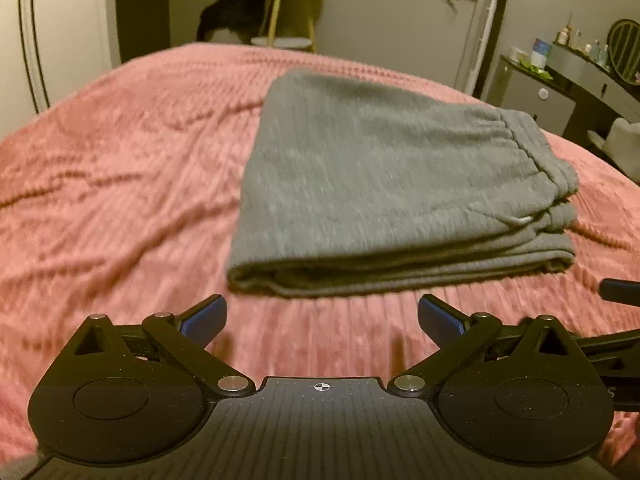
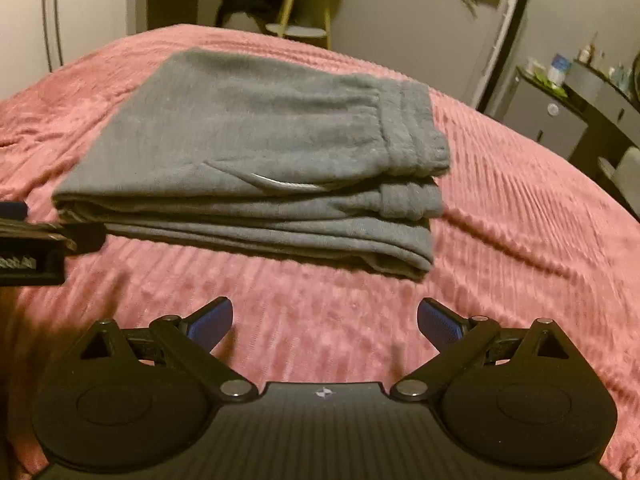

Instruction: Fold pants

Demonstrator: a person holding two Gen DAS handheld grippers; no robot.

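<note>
The grey pants lie folded in a stacked bundle on the pink bedspread (waistband apparently toward the right, though the view is blurred). The left gripper and right gripper both stand spread wide, nothing between their blue pads, just short of the bundle's near edge.

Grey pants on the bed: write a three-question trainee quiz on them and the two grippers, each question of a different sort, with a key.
1. True or false: the left gripper is shut on the grey pants.
2. Which way does the waistband end of the pants lie in the right wrist view? A) left B) right C) hidden underneath
3. Fill in: the pants lie folded on a ____ blanket.

Key:
1. False; its jaws stand open with nothing between them, short of the pants. The right gripper is open too.
2. B
3. Pink
</note>
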